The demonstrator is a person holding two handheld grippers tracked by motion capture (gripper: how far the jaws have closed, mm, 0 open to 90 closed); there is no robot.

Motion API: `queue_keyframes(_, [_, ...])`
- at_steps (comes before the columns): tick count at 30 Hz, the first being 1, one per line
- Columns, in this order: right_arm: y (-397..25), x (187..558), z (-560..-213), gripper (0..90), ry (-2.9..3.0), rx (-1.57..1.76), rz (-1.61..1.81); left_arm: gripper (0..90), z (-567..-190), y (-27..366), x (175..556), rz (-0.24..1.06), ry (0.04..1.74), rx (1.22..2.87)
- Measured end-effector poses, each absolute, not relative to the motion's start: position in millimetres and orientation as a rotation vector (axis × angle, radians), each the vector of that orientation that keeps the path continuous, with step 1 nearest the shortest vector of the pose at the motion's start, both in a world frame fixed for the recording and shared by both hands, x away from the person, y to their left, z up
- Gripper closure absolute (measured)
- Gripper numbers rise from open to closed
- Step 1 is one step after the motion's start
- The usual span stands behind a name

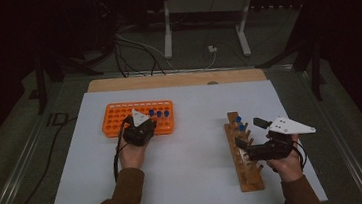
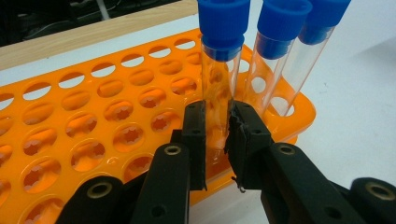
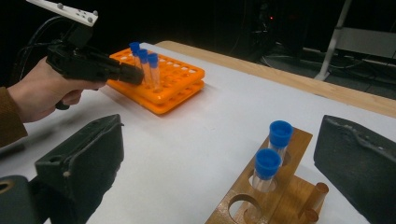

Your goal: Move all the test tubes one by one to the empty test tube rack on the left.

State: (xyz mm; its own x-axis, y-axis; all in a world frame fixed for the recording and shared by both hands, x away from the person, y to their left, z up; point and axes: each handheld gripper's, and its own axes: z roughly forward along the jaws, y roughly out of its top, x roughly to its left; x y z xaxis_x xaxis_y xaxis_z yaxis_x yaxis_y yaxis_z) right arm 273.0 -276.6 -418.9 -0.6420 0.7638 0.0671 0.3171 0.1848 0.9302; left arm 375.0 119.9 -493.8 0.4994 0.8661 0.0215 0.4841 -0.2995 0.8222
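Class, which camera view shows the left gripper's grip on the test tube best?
The left gripper view: the left gripper clamps the test tube between both jaws. The high view hides the jaws; the right gripper view shows them small, from the side.

The high view is dim and grainy, its surroundings falling into near black beyond the white-covered worktop (image 1: pixel 195 166). The left gripper view is brighter, with glare on the clear blue-capped plastic tubes (image 2: pixel 219 74). In the right gripper view, the near black tongs (image 3: pixel 224 172) are blurred.
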Motion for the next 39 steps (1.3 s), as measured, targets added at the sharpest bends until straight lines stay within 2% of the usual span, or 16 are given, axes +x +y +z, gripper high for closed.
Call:
queue_keyframes(13, [-277,273,-419,2.1,2.052,1.015,1.453,76.0,-493,120,373,0.601,1.116,1.947])
queue_keyframes(20, [-276,274,-419,2.1,2.052,1.013,1.450,67.1,-492,121,371,0.585,1.125,1.927])
queue_keyframes(25, [-277,274,-419,2.1,2.049,1.016,1.452,53.1,-488,124,368,0.560,1.124,1.886])
queue_keyframes(31, [-276,275,-421,2.1,2.055,1.020,1.449,25.2,-479,125,360,0.553,1.132,1.834])
queue_keyframes(39, [-276,278,-426,2.1,2.068,1.029,1.438,6.6,-471,129,347,0.521,1.111,1.789])
